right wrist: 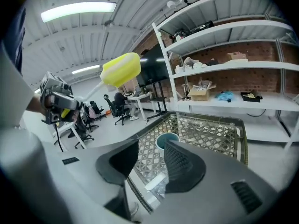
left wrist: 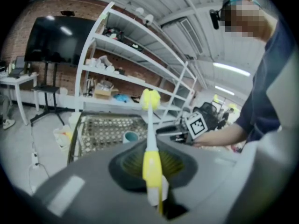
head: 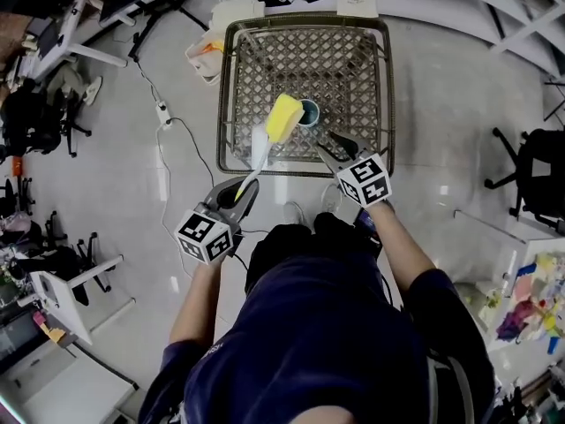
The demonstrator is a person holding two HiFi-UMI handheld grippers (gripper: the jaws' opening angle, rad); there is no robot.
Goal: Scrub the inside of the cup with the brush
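A small teal cup (head: 309,111) stands upright on the lattice-top table (head: 224,104), near its front edge. My left gripper (head: 245,186) is shut on the white and yellow handle of the brush (head: 262,148). The brush's yellow sponge head (head: 284,117) hangs in the air just left of the cup, outside it. In the left gripper view the handle (left wrist: 152,164) runs up between the jaws to the head (left wrist: 150,98), and the cup (left wrist: 130,136) stands beyond. My right gripper (head: 334,145) is open and empty just right of the cup (right wrist: 167,139).
A power strip with its cable (head: 163,113) lies on the floor left of the table. A white bag (head: 205,56) sits at the table's far left corner. Office chairs (head: 530,170) stand to the right and left. Metal shelves (right wrist: 224,64) rise behind the table.
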